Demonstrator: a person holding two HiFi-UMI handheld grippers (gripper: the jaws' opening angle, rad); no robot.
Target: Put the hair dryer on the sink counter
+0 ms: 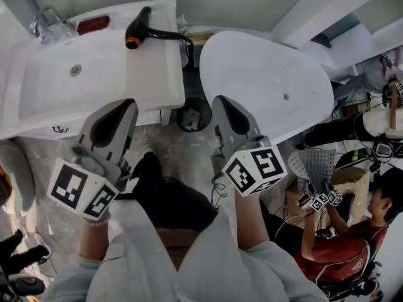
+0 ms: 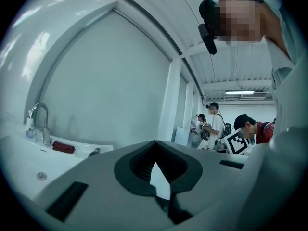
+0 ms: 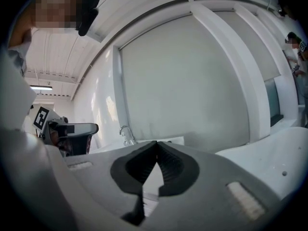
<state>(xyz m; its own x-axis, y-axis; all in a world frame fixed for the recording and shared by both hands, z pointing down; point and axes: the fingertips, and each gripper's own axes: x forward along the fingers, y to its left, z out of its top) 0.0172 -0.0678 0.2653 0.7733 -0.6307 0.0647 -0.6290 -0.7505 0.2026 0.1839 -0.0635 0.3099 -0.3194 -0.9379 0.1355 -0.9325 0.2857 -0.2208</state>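
**Dryer down on the surface; both claws empty**

The hair dryer (image 1: 146, 31) lies on its side at the back of the sink's surface (image 1: 151, 74), right of the basin. Its orange-ringed nozzle points towards the basin, and its cord trails off the right edge. It rests flat and away from the front edge, so it looks stable. I judge the placing done.

Your left claw (image 1: 128, 107) is pressed together with nothing between its pads. Your right claw (image 1: 220, 102) is likewise pressed together and holds nothing. Both hang in front of the sink, well apart from the dryer, pointing roughly level at the wall. With nothing to carry, closed jaws make sense. Mind the cord if you reach in again.
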